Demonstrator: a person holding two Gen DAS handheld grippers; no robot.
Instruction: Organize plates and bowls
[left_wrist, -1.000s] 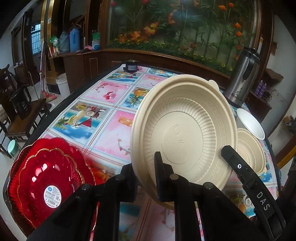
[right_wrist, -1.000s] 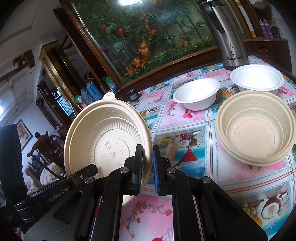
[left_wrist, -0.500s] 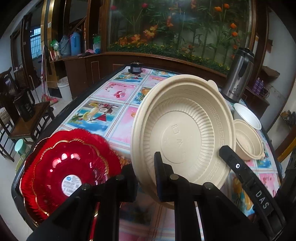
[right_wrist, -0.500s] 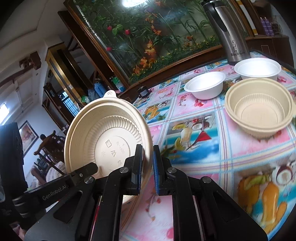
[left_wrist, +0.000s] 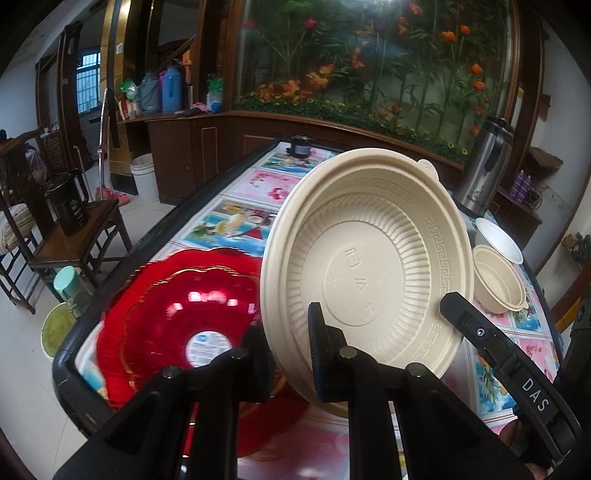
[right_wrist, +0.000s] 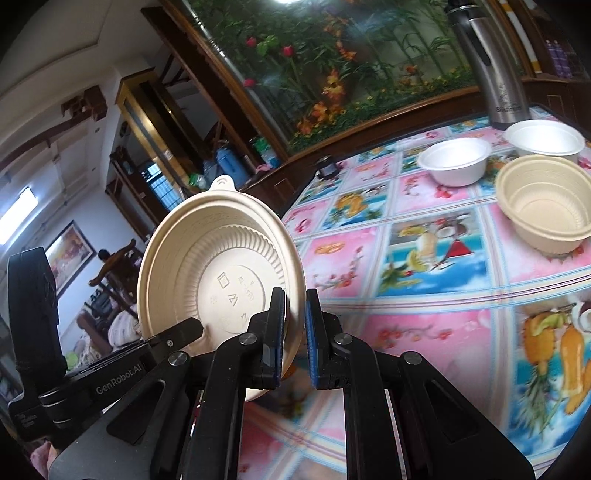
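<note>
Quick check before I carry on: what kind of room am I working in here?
Most likely a home dining or living room: a table with a fruit-print cloth, a big planted glass tank in wooden cabinetry, and a wooden chair beside the table.

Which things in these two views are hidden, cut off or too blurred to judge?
- Left wrist: red plates are motion-blurred; the beige plate and left gripper hide their right part, so their count is unclear.
- Right wrist: near tablecloth is blurred.
- Right wrist: second white bowl is partly hidden by the beige bowl.

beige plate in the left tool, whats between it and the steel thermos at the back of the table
In the left wrist view, only bare fruit-print tablecloth shows between the beige plate and the steel thermos; the bowls sit off to the right.
</note>
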